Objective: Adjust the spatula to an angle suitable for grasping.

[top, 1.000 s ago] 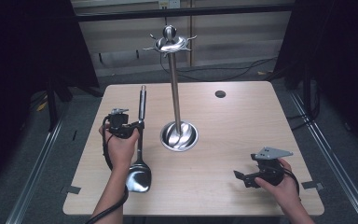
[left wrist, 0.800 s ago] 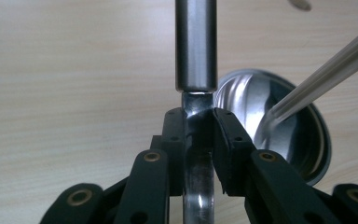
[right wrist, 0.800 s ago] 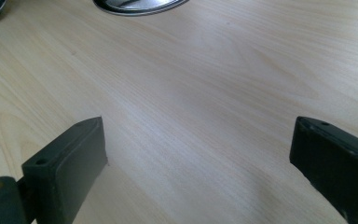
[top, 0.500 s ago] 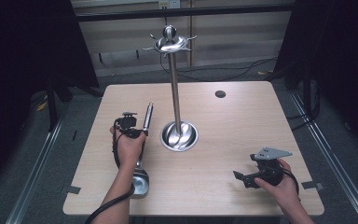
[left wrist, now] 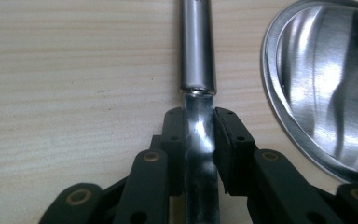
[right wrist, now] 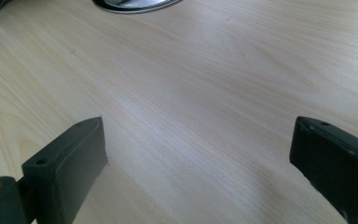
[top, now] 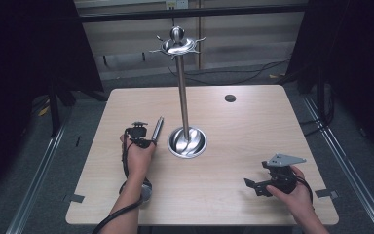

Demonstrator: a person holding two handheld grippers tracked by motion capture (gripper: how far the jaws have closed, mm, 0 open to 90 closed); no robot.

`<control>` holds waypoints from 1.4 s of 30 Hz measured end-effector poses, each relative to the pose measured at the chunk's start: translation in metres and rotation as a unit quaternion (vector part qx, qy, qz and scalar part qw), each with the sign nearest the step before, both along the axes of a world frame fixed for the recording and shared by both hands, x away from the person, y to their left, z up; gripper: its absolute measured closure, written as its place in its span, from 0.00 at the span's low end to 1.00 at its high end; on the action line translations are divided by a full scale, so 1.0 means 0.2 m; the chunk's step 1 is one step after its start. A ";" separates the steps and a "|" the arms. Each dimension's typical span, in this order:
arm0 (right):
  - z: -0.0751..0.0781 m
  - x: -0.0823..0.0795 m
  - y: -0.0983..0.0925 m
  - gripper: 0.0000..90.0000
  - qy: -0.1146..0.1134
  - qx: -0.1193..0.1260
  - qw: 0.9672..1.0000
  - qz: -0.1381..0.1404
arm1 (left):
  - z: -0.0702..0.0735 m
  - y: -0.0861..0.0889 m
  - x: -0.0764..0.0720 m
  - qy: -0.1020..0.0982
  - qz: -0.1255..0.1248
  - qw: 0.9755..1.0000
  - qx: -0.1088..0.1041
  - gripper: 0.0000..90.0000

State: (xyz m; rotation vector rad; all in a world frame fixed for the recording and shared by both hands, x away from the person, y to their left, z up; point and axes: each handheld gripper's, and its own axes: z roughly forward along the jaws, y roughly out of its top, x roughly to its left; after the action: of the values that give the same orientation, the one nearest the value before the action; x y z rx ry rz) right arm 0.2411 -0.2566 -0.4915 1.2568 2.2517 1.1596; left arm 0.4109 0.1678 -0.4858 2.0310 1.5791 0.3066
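Observation:
A long steel ladle, round handle (top: pixel 157 129) pointing away and bowl (top: pixel 144 191) near the table's front edge, lies low along the left of the wooden table (top: pixel 243 131). My left gripper (top: pixel 144 142) is shut on its flat shank just behind the handle. In the left gripper view the pads of that gripper (left wrist: pixel 199 127) press both sides of the shank (left wrist: pixel 198 140), and the handle (left wrist: pixel 196 46) runs ahead. A steel utensil stand has its pole (top: pixel 182 97), hooked top (top: pixel 177 46) and round base (top: pixel 188 143) just right of the ladle. My right gripper (top: pixel 254 185) rests open at the front right, nothing between its jaws (right wrist: pixel 198 140).
The stand's base rim (left wrist: pixel 326 84) lies close on the ladle's right. A small dark round hole (top: pixel 230 98) sits far back on the table. Tape marks the front corners (top: pixel 74 198). Bare wood spreads ahead of the right gripper, with the base rim (right wrist: pixel 135 3) far off.
My left hand has sunk and drawn toward the table's front with the ladle, whose handle now sits lower and shorter in view. The right gripper has stayed put.

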 end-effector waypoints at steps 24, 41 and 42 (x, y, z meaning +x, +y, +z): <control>0.00 0.00 0.01 0.04 0.000 -0.003 1.000 0.003 | 0.02 -0.08 0.01 0.004 -0.042 0.997 0.068 0.83; 0.00 0.00 0.02 0.04 -0.003 0.000 1.000 0.001 | 0.30 0.06 -0.10 -0.087 -0.068 0.993 -0.048 0.83; 0.00 0.00 0.02 0.04 -0.002 0.001 1.000 0.000 | 0.32 0.07 -0.11 -0.093 -0.069 0.992 -0.056 0.83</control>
State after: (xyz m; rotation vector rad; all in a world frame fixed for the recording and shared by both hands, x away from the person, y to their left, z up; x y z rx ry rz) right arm 0.2414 -0.2527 -0.4910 1.2529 2.2488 1.1636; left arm 0.3882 0.1819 -0.4212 1.9536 1.3066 0.3363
